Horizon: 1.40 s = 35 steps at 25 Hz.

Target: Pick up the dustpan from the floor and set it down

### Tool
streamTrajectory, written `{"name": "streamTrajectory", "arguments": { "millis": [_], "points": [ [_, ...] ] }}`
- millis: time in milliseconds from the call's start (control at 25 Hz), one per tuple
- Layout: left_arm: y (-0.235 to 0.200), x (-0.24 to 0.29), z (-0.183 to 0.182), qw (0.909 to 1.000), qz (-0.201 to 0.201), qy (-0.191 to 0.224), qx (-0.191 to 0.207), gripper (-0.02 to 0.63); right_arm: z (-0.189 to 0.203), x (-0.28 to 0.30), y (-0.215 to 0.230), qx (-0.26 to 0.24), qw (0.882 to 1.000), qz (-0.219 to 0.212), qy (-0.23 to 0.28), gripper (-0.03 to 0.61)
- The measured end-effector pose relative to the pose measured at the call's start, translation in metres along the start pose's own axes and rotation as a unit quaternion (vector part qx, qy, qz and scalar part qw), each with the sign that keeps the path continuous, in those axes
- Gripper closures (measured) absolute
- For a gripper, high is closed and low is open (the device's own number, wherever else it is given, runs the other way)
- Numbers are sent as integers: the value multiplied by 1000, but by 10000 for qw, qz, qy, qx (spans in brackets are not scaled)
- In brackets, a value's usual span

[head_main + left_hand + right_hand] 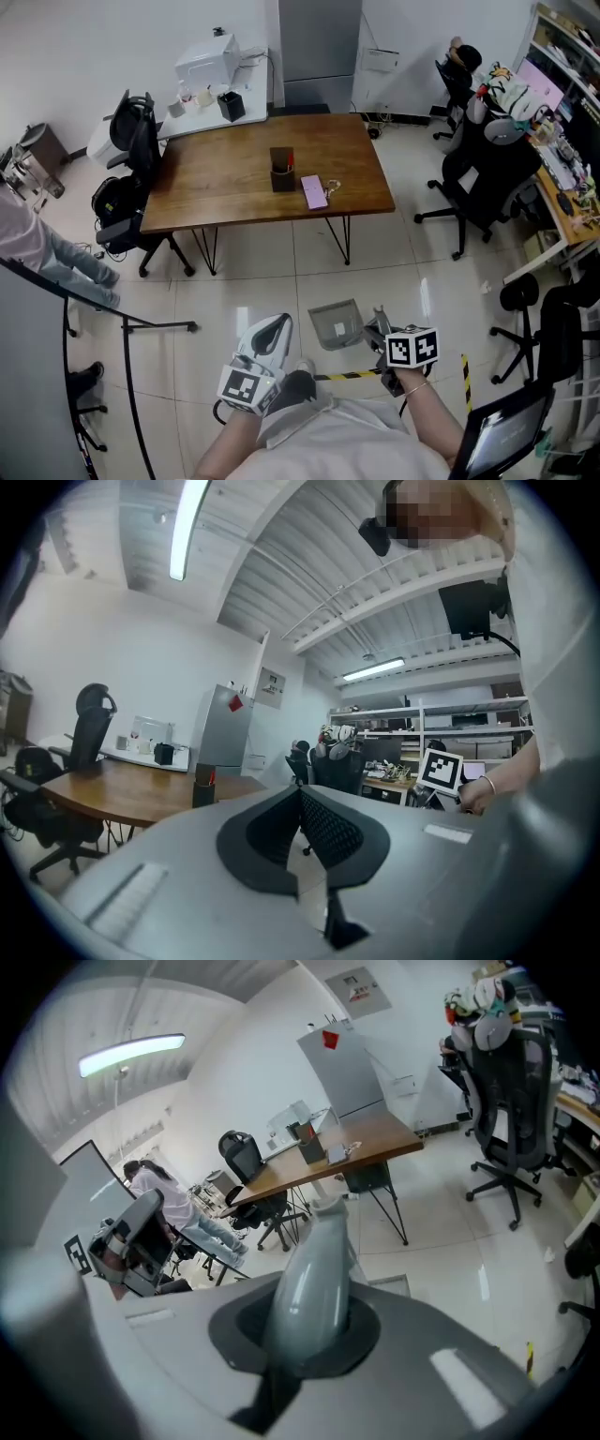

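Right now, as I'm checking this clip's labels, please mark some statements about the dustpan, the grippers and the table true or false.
1. The right gripper has its jaws closed on the handle of the dustpan. True.
2. The left gripper holds a brush. False: its jaws are together with nothing between them.
3. The dustpan lies on the wooden table. False: the right gripper holds it, short of the table.
4. A pink flat item lies on the table. True.
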<state>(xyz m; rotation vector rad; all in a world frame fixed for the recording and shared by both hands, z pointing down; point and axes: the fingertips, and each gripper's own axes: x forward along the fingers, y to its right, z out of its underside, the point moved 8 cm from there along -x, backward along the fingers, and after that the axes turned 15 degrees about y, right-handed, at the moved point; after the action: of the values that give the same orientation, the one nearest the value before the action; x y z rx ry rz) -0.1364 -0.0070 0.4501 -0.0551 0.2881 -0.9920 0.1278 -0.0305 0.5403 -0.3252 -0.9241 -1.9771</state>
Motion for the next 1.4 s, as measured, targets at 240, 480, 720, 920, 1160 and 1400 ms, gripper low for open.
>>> {"name": "streamTrajectory", "arguments": {
  "millis": [240,480,720,920,1160,1400],
  "points": [
    [70,-45,-6,9999,-154,22,61,598,22,-51,-14,-181,9993,-314,118,578],
    [107,-68,-11,9998,-130,83,109,598,37,-81,-21,-307,9986,-432,41,578],
    [109,-78,-23,9994,-184,201,201,598,46,-98,-25,-342,9987,-373,75,578],
    [113,-86,-33,9992,-257,259,164,598,48,-105,-23,-267,9992,-231,197,578],
    [120,-94,-30,9992,-237,239,232,598,46,-114,-28,-233,9986,-262,402,578],
    [126,-92,-44,9979,-128,496,387,598,42,-115,-32,-183,9980,-312,516,577]
  ]
}}
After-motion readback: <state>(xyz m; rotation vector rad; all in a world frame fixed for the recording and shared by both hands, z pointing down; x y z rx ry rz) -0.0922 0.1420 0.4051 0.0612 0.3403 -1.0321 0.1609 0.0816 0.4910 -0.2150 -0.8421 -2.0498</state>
